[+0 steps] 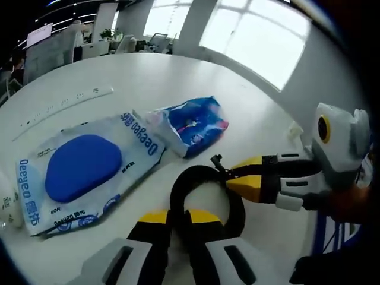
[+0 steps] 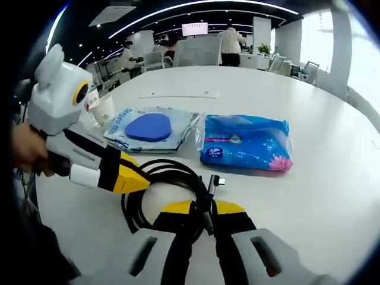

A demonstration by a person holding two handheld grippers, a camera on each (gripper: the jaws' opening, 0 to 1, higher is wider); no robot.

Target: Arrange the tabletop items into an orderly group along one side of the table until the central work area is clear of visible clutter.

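Your left gripper (image 1: 177, 221) pinches the coiled black cable (image 1: 237, 205) at its near loop, and your right gripper (image 2: 203, 209) clamps the same cable (image 2: 151, 178) near its plug. Both jaw pairs sit pressed onto it. Beyond the cable on the white counter (image 2: 309, 107) lie the wipes pack (image 2: 151, 127) and the blue tissue packet (image 2: 246, 142), side by side.

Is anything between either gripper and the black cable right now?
Nothing visible. Both the left gripper and the right gripper already have their jaws closed on the coiled cable. The wipes pack and blue packet lie beyond it.
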